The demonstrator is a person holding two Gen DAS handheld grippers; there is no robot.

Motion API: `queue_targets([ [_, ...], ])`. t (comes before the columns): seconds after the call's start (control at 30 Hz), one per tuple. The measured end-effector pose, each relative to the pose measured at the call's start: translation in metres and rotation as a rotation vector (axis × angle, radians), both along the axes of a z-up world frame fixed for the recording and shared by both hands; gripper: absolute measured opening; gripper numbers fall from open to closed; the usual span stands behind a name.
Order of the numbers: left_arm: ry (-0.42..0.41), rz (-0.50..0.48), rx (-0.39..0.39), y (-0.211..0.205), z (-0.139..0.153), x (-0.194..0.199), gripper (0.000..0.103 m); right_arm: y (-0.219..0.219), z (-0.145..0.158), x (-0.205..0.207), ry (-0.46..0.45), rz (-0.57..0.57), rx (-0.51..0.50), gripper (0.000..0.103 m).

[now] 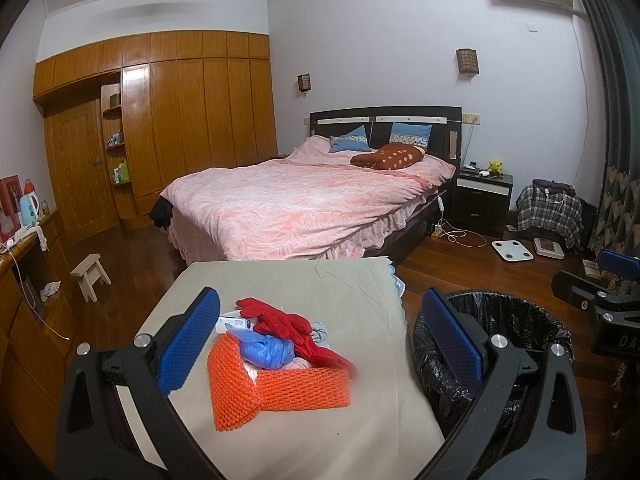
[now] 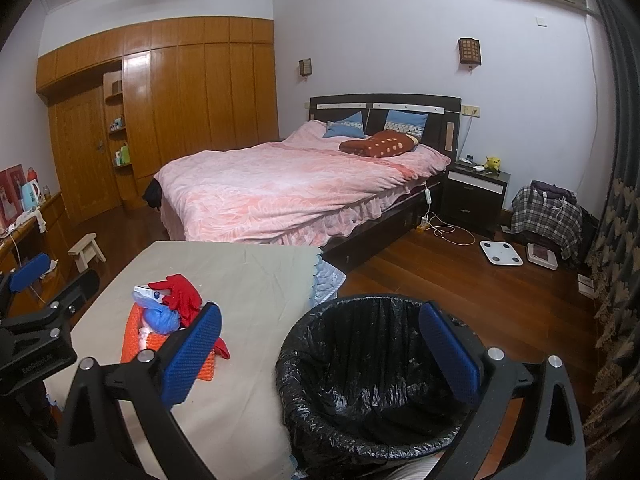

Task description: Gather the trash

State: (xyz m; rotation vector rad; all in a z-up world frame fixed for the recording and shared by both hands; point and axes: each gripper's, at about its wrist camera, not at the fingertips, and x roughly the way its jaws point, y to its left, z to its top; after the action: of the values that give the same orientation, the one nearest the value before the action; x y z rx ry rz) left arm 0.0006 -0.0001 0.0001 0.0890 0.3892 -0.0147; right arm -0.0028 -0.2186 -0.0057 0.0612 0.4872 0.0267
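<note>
A pile of trash lies on the beige-covered table [image 1: 304, 440]: an orange foam net [image 1: 276, 388], a crumpled blue plastic bag [image 1: 266, 350], a red glove [image 1: 288, 324] and a small white box [image 1: 232, 322]. My left gripper [image 1: 320, 332] is open above the table, its jaws either side of the pile. A bin with a black liner [image 2: 372, 376] stands right of the table. My right gripper [image 2: 320, 344] is open and empty above the bin's near rim. The pile also shows in the right wrist view, with the red glove [image 2: 182, 294] on top.
A bed with a pink cover [image 1: 304, 204] stands beyond the table. A wooden wardrobe [image 1: 192, 108] fills the left wall. A small stool [image 1: 90, 274] stands on the floor at left. A white scale [image 1: 512, 250], cables and a draped chair [image 1: 550, 208] are at right.
</note>
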Motion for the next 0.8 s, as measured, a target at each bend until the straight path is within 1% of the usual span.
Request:
queue_targets([
  [0.8, 0.001, 0.000, -0.002, 0.0002, 0.0001, 0.0001, 0.098, 0.0033, -0.0013, 0.0006, 0.003, 0.003, 0.001, 0.097],
])
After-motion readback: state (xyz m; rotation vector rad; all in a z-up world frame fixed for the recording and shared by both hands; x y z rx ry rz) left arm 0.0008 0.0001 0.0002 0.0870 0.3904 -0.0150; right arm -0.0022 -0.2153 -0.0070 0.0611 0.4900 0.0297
